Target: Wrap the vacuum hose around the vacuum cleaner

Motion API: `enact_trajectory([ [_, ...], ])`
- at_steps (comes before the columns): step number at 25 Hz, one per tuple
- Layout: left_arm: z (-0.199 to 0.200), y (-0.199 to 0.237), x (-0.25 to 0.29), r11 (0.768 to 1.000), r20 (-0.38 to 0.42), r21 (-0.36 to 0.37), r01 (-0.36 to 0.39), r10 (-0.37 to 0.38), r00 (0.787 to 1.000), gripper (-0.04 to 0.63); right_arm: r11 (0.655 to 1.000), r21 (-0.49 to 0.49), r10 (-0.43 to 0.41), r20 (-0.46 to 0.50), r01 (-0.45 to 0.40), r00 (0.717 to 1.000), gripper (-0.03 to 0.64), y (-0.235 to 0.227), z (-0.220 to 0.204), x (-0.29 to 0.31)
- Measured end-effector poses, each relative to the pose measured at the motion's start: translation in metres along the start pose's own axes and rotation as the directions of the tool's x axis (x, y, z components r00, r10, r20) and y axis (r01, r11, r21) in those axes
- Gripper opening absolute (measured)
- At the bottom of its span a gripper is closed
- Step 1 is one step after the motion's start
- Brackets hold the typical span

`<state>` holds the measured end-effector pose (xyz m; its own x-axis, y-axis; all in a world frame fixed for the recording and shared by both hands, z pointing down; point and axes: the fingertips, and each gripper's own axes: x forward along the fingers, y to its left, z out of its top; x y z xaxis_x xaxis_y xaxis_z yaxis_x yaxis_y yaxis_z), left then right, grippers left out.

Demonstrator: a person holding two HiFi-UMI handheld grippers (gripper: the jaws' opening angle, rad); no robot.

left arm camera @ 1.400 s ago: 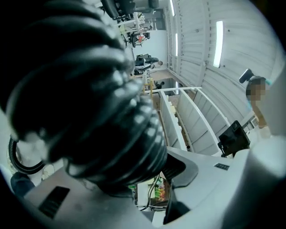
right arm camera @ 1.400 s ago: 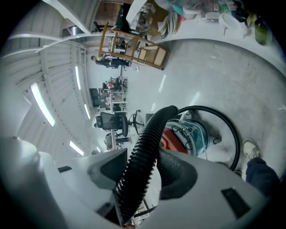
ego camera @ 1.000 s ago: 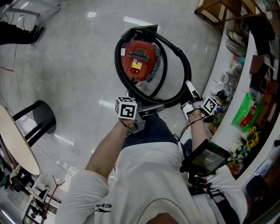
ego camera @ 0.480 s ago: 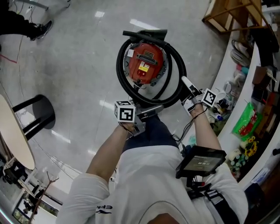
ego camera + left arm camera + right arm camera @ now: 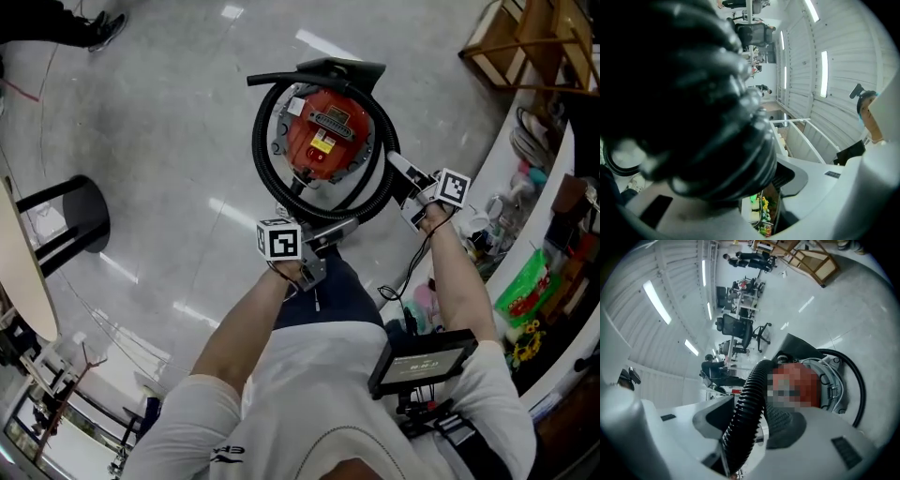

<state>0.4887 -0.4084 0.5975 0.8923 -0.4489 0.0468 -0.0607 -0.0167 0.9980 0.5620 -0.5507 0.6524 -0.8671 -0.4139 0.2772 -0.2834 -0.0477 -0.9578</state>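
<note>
where the hose lies: vacuum hose [image 5: 261, 155] loops round the red vacuum cleaner [image 5: 323, 141] on the floor [image 5: 169, 141].
left gripper [image 5: 323, 234]: jaws clamped on the ribbed hose at the loop's near side.
right gripper [image 5: 398, 173]: jaws closed on the hose at the loop's right.
handling: probably light, bendy and springy; ribs give grip, but it may uncoil if released.
hold: best on the corrugated run.

Left hand-held gripper [image 5: 330, 234], right hand-held gripper [image 5: 401, 173]: both held out forward, jaws clamped on hose [image 5: 746, 404].
</note>
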Motion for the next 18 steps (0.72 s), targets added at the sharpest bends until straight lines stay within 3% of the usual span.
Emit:
enact_trajectory([
  [5,0.007,0.032,0.011,0.998,0.08,-0.066,-0.015,0.02,0.997,0.173,0.996,-0.08,-0.038,-0.085,0.031,0.996,0.201,-0.018,0.015,0.02],
  [8,0.004,0.056,0.016,0.994,0.093,-0.091,-0.062,0.07,0.993,0.173,0.992,-0.116,-0.053,-0.128,0.038,0.99,0.199,-0.029,0.021,0.025],
  [11,-0.004,0.07,0.027,0.987,0.105,-0.152,-0.047,0.064,0.992,0.173,0.983,-0.183,-0.07,-0.191,0.035,0.979,0.199,-0.036,0.023,0.028],
  [18,-0.017,0.121,0.042,0.96,0.152,-0.277,-0.051,0.096,0.984,0.175,0.92,-0.381,-0.234,-0.335,0.096,0.913,0.198,-0.073,0.023,0.044],
])
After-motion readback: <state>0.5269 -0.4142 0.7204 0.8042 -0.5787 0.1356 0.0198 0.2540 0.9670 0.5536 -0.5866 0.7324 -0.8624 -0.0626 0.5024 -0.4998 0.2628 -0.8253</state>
